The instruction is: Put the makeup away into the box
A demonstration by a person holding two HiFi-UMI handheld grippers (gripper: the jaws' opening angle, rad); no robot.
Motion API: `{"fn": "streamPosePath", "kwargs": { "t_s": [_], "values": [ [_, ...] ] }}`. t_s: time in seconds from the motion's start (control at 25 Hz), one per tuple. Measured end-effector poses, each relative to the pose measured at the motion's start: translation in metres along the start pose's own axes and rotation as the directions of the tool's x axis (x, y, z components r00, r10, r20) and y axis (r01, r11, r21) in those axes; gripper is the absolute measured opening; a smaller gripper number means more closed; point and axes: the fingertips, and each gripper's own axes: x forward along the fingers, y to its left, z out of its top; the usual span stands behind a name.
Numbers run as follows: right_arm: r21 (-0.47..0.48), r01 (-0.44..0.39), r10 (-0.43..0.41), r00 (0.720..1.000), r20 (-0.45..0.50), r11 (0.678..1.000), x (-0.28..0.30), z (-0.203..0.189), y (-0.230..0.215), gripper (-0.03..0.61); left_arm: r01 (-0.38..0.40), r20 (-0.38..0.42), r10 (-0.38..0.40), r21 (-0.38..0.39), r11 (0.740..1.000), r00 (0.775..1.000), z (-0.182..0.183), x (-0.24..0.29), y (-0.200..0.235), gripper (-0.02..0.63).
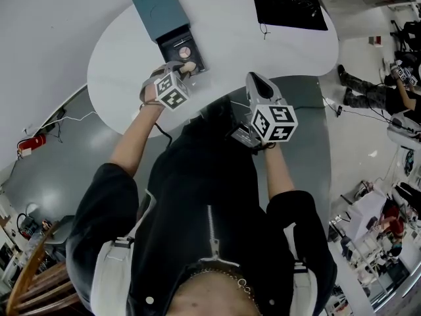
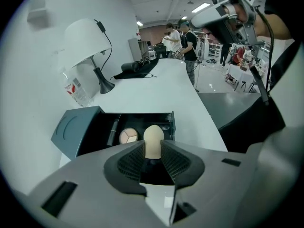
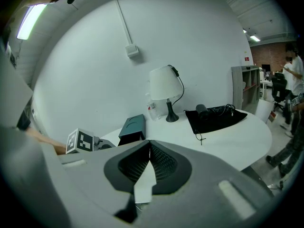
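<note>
A beige egg-shaped makeup sponge (image 2: pixel 153 140) is clamped between the jaws of my left gripper (image 2: pixel 152 152), which points down at the open dark box (image 2: pixel 164 118). In the head view the left gripper (image 1: pixel 185 70) hovers at the box's (image 1: pixel 172 39) near end with the sponge (image 1: pixel 188 67) at its tip. Inside the box lie a round compact (image 2: pixel 128 136) and a slim dark stick (image 2: pixel 113 131). The teal lid (image 2: pixel 76 129) stands open at the left. My right gripper (image 3: pixel 148 151) is shut and empty, held off the table's near edge (image 1: pixel 257 88).
A white lamp (image 2: pixel 90 44), a plastic bottle (image 2: pixel 76 90) and a black pouch with cable (image 1: pixel 288 5) stand on the far side of the white table (image 1: pixel 263 51). People stand in the room beyond. The person's black-clad body fills the near side.
</note>
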Motion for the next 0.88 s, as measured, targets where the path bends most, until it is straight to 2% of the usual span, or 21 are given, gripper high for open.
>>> {"fn": "streamPosePath", "kwargs": {
  "t_s": [0.48, 0.88],
  "values": [
    [0.002, 0.004, -0.004, 1.000, 0.003, 1.000, -0.001, 0.000, -0.002, 0.006, 0.037, -0.017, -0.037, -0.010, 0.999, 0.999, 0.001, 0.011, -0.006, 0.140],
    [-0.028, -0.022, 0.022, 0.999, 0.023, 0.999, -0.003, 0.005, 0.009, 0.006, -0.022, 0.047, 0.024, -0.042, 0.999, 0.999, 0.010, -0.013, -0.004, 0.140]
  ]
}}
